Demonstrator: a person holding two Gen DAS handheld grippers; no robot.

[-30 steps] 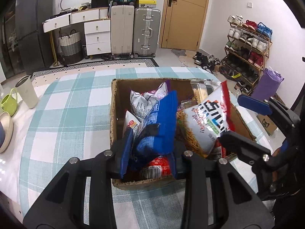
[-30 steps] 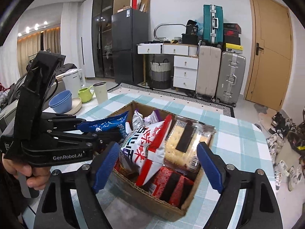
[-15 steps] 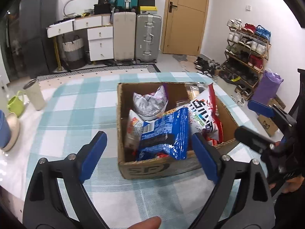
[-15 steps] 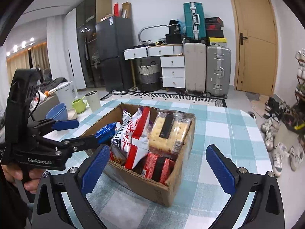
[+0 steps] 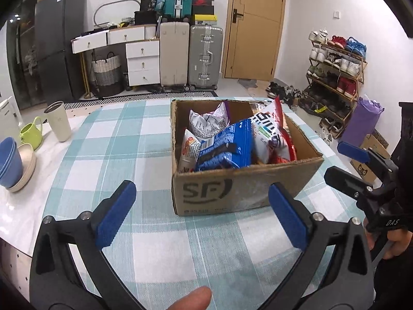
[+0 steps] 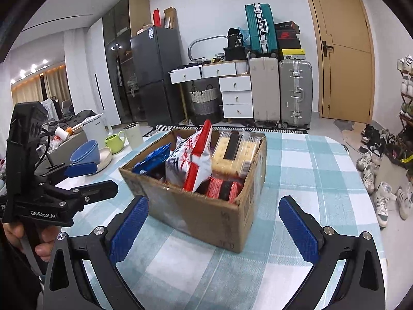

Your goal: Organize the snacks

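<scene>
Each camera rides low behind its own tongs, looking forward and slightly down across the counter (image 5: 160, 248). The left view faces the cardboard box (image 5: 242, 183) squarely from close by; the right view takes its corner from the other side. Both share the box, suitcases (image 6: 294, 93) and door (image 5: 255, 25).

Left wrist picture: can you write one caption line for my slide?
Open left gripper faces a cardboard box of snacks, blue bag in front.
</scene>
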